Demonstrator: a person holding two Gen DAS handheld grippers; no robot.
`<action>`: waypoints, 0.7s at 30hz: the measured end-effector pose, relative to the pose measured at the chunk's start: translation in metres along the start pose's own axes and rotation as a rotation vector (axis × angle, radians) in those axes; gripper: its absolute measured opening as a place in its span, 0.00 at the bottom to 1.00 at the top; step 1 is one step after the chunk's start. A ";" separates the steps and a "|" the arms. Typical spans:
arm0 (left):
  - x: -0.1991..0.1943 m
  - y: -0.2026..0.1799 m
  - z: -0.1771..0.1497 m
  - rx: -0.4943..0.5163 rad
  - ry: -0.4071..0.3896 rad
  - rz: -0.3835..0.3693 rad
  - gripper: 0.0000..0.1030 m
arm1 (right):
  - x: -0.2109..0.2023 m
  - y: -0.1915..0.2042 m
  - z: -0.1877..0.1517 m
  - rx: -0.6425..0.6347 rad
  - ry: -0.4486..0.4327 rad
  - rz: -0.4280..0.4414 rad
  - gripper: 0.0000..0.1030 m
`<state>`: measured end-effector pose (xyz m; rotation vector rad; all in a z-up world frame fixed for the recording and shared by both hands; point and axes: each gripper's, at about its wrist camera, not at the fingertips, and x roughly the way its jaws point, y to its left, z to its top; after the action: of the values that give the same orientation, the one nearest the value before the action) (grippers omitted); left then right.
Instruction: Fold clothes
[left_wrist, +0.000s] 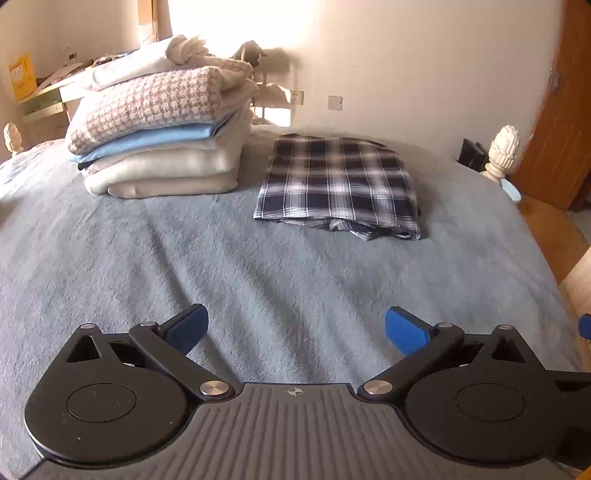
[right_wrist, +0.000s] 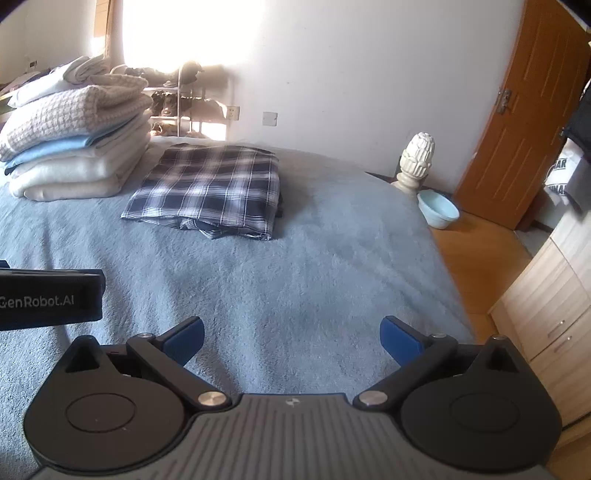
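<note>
Both the left gripper (left_wrist: 295, 328) and right gripper (right_wrist: 291, 338) hover with fingers apart, empty. Well ahead on the grey fleece bed (left_wrist: 258, 266) lies the folded navy-and-white plaid shirt (left_wrist: 338, 181): light, limp cloth, best pinched at its near corners.

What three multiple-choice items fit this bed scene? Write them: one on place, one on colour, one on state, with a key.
1. The plaid shirt lies
A. atop the stack
B. on the bed beside the stack of folded clothes
C. on the floor

2. The bowl on the floor is
A. pale blue
B. red
C. black

3. The left gripper and right gripper are
A. both shut on cloth
B. one open, one shut
C. both open, empty

Key: B, it rests on the blanket; A, a light blue basin; C, fingers spread, nothing between.
</note>
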<state>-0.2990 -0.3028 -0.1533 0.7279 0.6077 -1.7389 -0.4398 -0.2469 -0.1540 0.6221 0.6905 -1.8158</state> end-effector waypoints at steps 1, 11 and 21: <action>0.000 -0.001 0.000 0.000 0.000 0.001 1.00 | 0.000 -0.001 0.000 0.002 0.000 0.001 1.00; -0.003 -0.008 -0.001 0.009 0.003 -0.004 1.00 | -0.003 -0.007 -0.002 0.009 -0.002 0.001 1.00; -0.003 -0.010 -0.001 0.003 0.012 0.000 1.00 | -0.006 -0.007 -0.003 0.005 -0.012 -0.001 1.00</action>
<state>-0.3078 -0.2979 -0.1513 0.7410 0.6137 -1.7367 -0.4440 -0.2392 -0.1505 0.6138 0.6791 -1.8213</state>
